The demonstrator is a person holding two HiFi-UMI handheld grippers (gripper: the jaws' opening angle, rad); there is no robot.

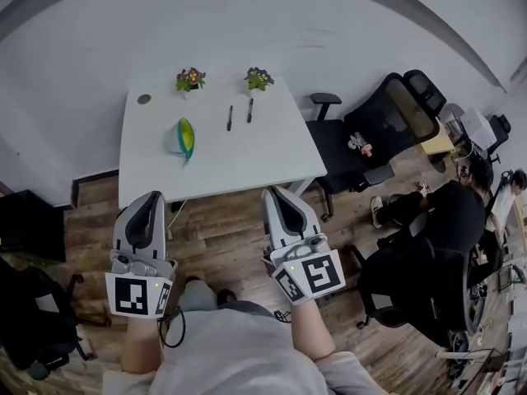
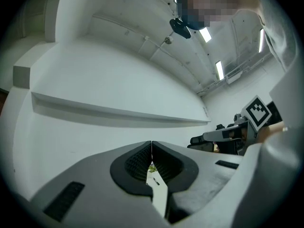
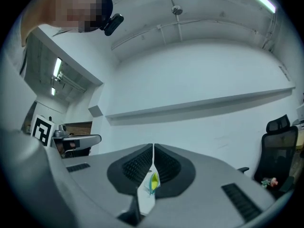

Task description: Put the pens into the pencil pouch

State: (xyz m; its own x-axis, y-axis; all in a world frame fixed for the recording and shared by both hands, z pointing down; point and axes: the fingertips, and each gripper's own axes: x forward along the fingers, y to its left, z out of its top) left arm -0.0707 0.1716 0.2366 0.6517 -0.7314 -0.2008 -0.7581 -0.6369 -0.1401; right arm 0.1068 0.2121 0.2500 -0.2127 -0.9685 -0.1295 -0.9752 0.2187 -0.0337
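We hold left gripper (image 1: pixel 151 197) and right gripper (image 1: pixel 276 192) above wood floor (image 1: pixel 222 229), short of white surface (image 1: pixel 247 159). Both grippers' jaws pressed together, empty. Pencil pouch (image 1: pixel 183 138) lies on surface; left pen (image 1: pixel 230 118) and right pen (image 1: pixel 249 110) near it, apart.

A white worktop (image 1: pixel 247 159) stands against a plain white wall (image 1: pixel 247 23); two small potted flowers (image 1: pixel 190 78) sit at its far edge, apart from each other; the floor (image 1: pixel 222 233) is of brown wood planks, with a dark skirting (image 1: pixel 97 178) at the wall's foot; black office chairs (image 1: pixel 387 126) crowd the worktop's right side; a person in dark clothes (image 1: pixel 449 220) sits further right; a long ledge (image 2: pixel 118 110) runs along the wall; strip lights (image 2: pixel 219 70) glow on the ceiling.
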